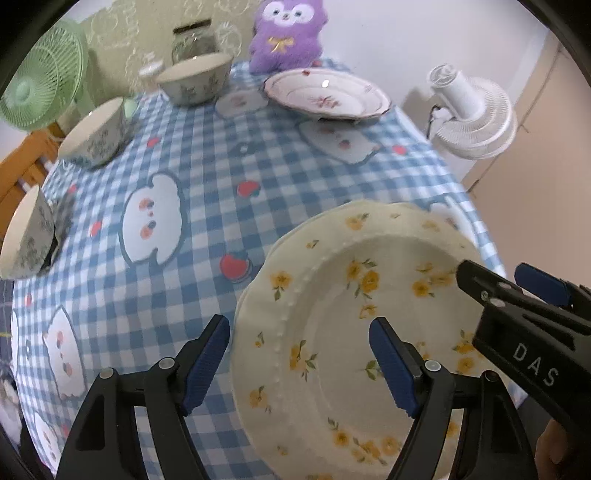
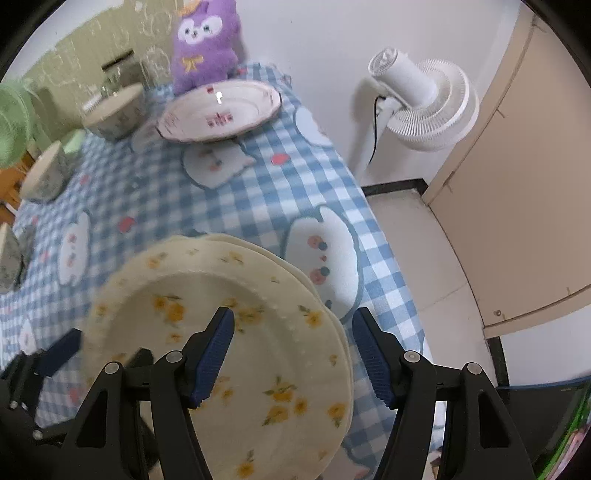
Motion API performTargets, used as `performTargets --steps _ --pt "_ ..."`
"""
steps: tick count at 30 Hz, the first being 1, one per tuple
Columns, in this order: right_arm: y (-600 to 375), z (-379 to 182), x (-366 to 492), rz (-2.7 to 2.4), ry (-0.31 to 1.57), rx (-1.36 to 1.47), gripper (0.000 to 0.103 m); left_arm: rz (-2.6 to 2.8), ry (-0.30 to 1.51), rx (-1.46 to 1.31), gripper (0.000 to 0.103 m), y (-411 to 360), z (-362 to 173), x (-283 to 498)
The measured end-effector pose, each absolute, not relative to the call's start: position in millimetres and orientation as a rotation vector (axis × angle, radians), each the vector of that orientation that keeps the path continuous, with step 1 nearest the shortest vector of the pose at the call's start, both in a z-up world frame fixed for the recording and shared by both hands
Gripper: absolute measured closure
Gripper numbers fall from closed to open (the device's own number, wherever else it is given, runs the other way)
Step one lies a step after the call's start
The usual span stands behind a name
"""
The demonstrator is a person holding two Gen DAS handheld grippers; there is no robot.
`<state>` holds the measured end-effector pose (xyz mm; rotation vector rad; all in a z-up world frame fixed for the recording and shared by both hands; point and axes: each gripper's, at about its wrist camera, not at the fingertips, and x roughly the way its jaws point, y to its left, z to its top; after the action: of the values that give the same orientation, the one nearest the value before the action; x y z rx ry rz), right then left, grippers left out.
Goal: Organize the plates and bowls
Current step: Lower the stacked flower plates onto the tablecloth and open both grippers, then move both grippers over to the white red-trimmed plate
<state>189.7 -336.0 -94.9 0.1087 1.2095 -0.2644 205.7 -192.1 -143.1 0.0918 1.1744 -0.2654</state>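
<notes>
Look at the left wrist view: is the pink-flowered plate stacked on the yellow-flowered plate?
No, the pink-flowered plate sits apart, beside the purple plush toy.

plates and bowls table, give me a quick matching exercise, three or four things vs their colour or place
Things:
1. plush toy
2. near plate stack
3. far plate
4. fan at the table's left

Descriptions:
a. pink flowers
b. green
c. purple
d. yellow flowers, between both grippers

Pairs: 1-c, 2-d, 3-a, 4-b

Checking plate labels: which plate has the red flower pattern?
The far plate in front of the purple plush; the near stacked plates carry yellow flowers.
</notes>
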Motion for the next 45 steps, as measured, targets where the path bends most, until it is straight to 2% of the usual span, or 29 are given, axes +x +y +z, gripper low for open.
performTargets --steps 8,24,45 --pt "-301 -45 172 -0.223 1.125 0.069 0.032 -0.312 1.095 0.059 0.023 -175 -99 189" --pt "-285 15 166 -0.14 1.043 0.065 0.03 -0.273 0.978 0.065 0.023 -174 -31 177" --pt "-328 60 231 -0.026 0.995 -0.013 0.03 -0.13 0.925 -0.006 0.024 -213 11 217"
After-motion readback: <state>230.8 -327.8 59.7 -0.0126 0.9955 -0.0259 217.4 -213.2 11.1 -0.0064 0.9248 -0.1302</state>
